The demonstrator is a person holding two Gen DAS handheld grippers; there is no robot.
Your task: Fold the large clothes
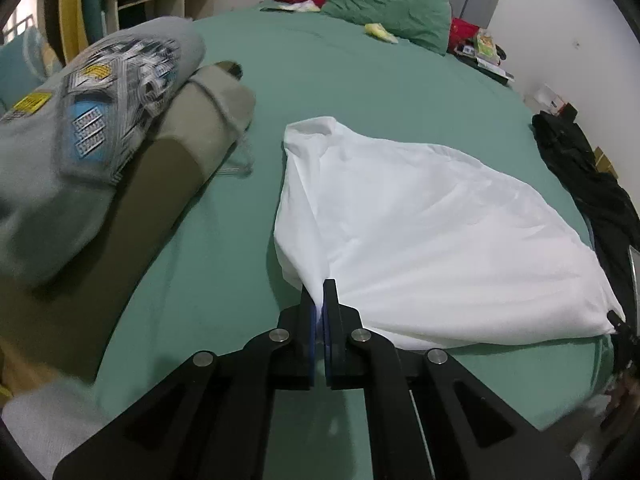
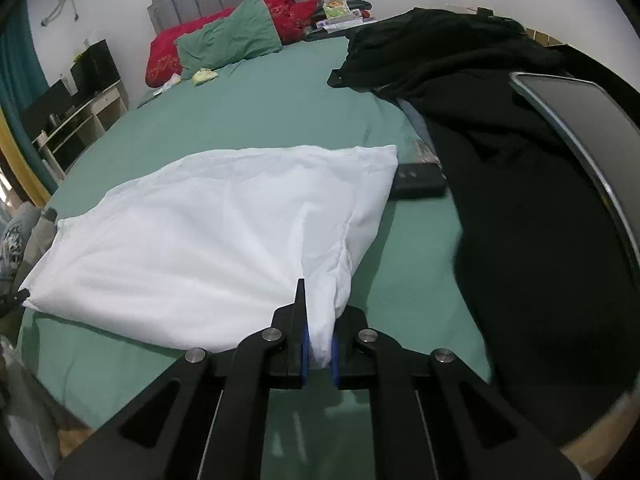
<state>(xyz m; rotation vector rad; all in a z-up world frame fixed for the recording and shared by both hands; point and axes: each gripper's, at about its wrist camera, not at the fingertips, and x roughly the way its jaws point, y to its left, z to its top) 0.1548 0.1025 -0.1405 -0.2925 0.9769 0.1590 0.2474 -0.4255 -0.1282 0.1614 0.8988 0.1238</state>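
1. Now both grippers are clamped on the white garment: the left gripper pinches its near left corner, the right gripper its near right corner. The rest of it lies on the green bedsheet.
2. Step in hand, as I judge it: near edge lifted, ready to fold away toward the far edge.
3. Next move calls for both hands travelling together, keeping the edge taut.
4. Room: open sheet beyond the garment. Folded clothes crowd the left; dark clothing and a black box lie close on the right.
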